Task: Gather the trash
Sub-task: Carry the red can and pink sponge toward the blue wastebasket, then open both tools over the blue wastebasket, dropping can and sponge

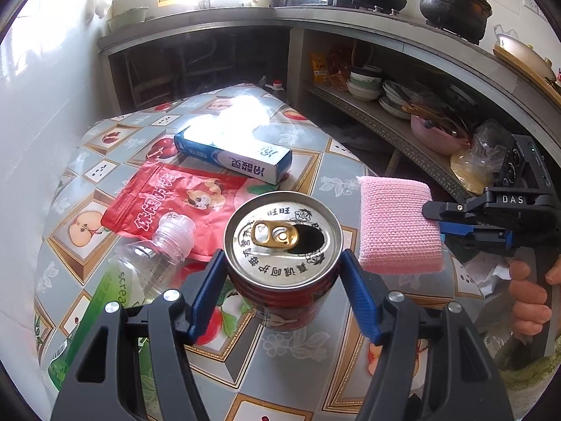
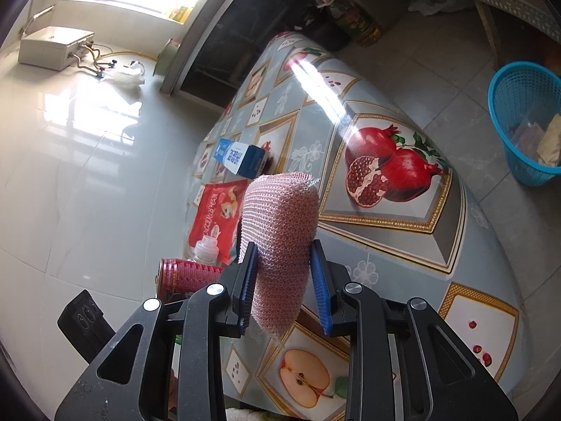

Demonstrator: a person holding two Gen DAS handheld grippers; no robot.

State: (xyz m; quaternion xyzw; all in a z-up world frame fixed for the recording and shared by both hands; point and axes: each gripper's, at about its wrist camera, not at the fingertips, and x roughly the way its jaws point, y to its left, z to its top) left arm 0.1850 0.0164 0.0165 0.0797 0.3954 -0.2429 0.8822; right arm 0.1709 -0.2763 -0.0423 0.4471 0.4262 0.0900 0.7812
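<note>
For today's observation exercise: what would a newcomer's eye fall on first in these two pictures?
First, the opened red can gripped in the left gripper above the fruit-patterned tablecloth. Next, the pink scrubbing sponge clamped in the right gripper. Then the blue basket on the floor beyond the table.

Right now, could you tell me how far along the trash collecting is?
Early to midway. The blue basket already holds some scraps. In hand: the left gripper clamps the red can, the right gripper a pink sponge. Left on the table: plastic bottle, red packet, blue box.
</note>
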